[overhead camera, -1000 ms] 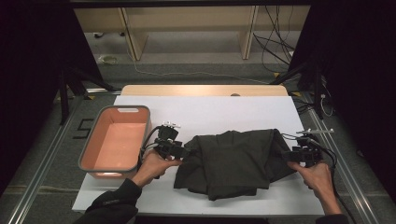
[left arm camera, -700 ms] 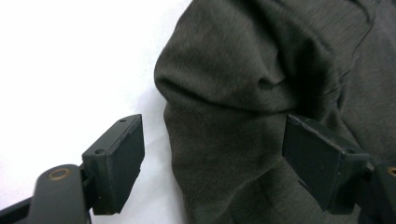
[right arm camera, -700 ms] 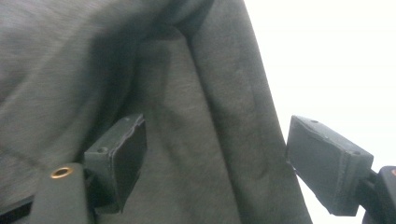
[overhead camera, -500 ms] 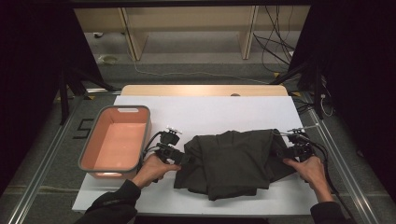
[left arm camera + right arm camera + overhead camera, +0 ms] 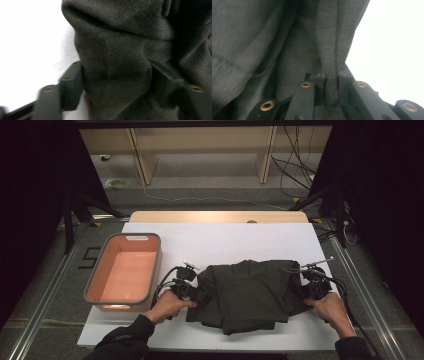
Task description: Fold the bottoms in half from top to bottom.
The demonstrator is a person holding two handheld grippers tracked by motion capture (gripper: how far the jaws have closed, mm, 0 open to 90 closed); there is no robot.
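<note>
A dark garment (image 5: 247,292) lies bunched on the white bench (image 5: 225,240), gripped at both ends. The left gripper (image 5: 192,292) holds a thick fold between half-spread jaws; the right gripper (image 5: 307,289) is pinched nearly together on a thin seam edge. A pink tub (image 5: 95,287) sits just left.

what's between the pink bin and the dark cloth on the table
In the high view, the left gripper sits between the bin and the cloth, gripping the cloth's edge.
</note>
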